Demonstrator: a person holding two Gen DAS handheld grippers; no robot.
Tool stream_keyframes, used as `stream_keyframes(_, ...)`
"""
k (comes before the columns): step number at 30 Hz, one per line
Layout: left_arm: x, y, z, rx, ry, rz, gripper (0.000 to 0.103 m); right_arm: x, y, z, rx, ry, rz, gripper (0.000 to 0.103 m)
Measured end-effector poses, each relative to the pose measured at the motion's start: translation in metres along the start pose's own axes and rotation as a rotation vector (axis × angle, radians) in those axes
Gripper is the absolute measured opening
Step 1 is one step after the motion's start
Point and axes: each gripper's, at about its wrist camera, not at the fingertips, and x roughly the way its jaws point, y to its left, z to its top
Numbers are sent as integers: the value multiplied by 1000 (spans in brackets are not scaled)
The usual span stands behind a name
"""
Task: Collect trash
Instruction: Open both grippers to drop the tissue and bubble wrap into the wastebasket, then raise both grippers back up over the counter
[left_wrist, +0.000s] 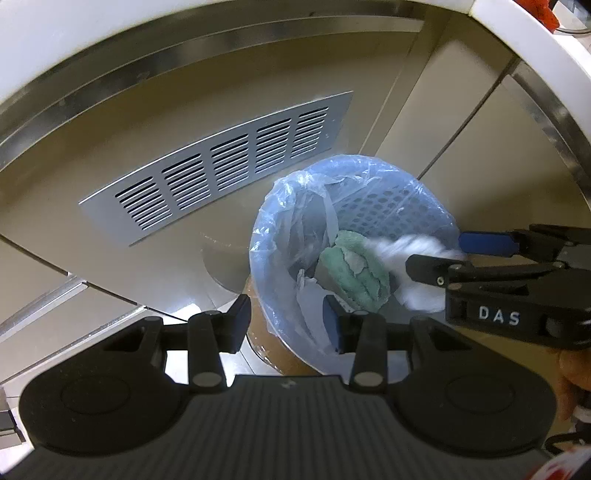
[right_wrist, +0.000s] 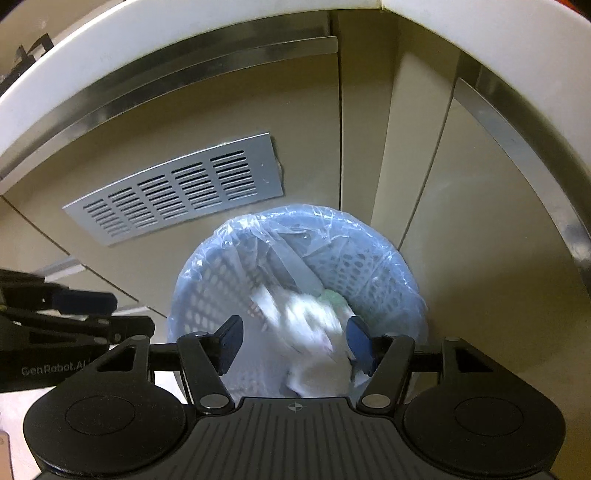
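Left wrist view: left gripper (left_wrist: 286, 325) spread apart, holding nothing, over the rim of the blue bin (left_wrist: 436, 206). Green wad (left_wrist: 351, 273) inside the bin. Blurry white paper (left_wrist: 417, 258) just off the right gripper (left_wrist: 434, 254).

Right wrist view: right gripper (right_wrist: 295, 341) spread wide above the bin (right_wrist: 388, 258), white paper (right_wrist: 310, 332) loose between its fingers, not pinched. Grey vent (right_wrist: 177, 188) on the cabinet behind.

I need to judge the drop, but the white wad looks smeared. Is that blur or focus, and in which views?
Left wrist view: the white wad is streaked by motion blur, while the green wad and bin stay sharp. Right wrist view: the wad is smeared the same way between the right claw's fingers; the vent is crisp but bowed by the fisheye.
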Motion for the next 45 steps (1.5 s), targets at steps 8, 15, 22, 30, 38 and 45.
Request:
stream_keyframes(8,-11,5,-3,0,-13,1,38,-7,-5,-3,13,5,-30,62)
stream_keyframes(15,-39,3,0,11,-69,-13,40,-33,2,-8,8,-25,-49,62)
stream_keyframes(22,-86,1,0,46,-174,-36,50,-81,22,-11,0,-108,-50,62)
stream_keyframes(30,-146,0,6,85,-301,-73,65,-146,43,-2,6,-286,-77,62)
stream_keyframes(38,-190,1,22,126,-432,-104,78,-205,46,16,57,-452,-159,62)
stream_keyframes(45,-212,5,43,172,-500,-112,84,-236,40,19,97,-513,-235,63)
